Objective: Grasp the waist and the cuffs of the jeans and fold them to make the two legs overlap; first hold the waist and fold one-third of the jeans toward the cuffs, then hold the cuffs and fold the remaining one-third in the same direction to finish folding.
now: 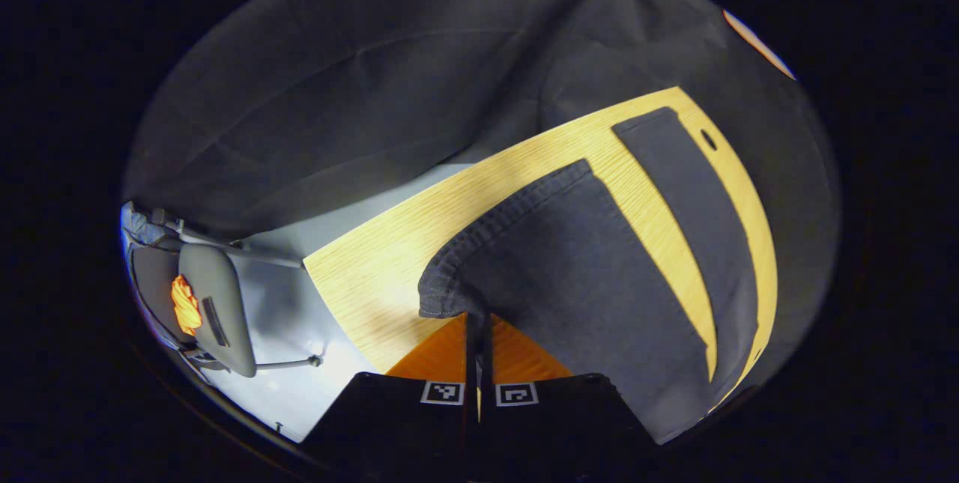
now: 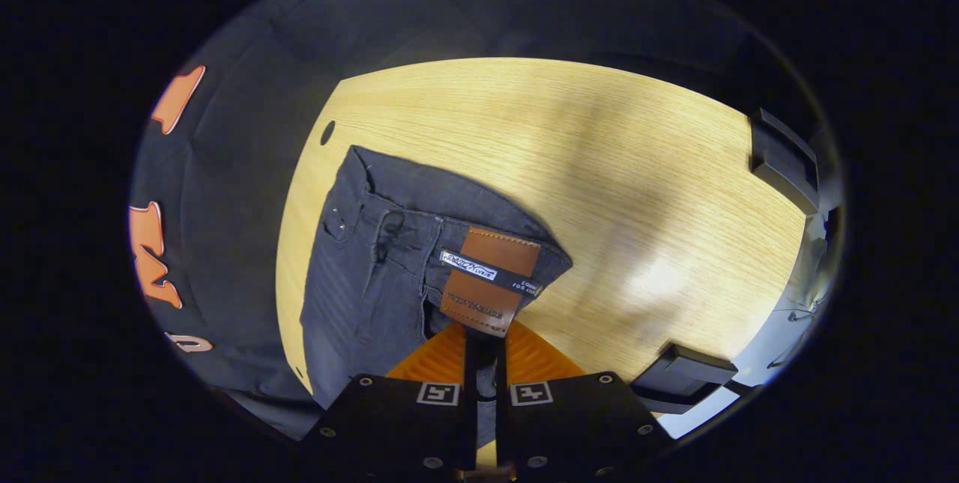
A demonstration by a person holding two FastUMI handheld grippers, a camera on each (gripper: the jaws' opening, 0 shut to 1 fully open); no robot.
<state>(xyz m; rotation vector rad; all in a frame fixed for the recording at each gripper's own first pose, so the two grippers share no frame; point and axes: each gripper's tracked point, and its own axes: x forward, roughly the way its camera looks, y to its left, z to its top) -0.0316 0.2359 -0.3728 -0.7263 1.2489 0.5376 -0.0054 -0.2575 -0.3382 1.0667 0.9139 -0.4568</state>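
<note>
In the left gripper view, the left gripper (image 1: 479, 326) had its jaws drawn nearly together on the corner of a cuff (image 1: 479, 243), the hem lifted off the surface (image 1: 374, 273). Only a thin dark slit showed between the two fingers, and the pinched cloth itself was hidden there. One pair of jeans (image 1: 592, 281) lay on the surface, its two legs spread apart with a strip of bare wood between them. The far leg (image 1: 697, 221) ran off toward the edge, and its lower end was cut off by the rim of the view. A small dark hole (image 1: 708, 140) sat in the surface beside that leg. One chair (image 1: 213, 307) stood on the floor off the surface's corner, with something orange on it that was too blurred to make out.

In the right gripper view, the right gripper (image 2: 483, 341) had its jaws closed to a narrow gap on the waist (image 2: 449, 258), just beneath the brown patch (image 2: 491, 281). The waistband was raised and folded over, so the part below it was hidden behind the fingers. The jeans' near end was cut off by the gripper body. Two dark blocks (image 2: 783, 161) sat at the surface's far edge, partly out of sight.
</note>
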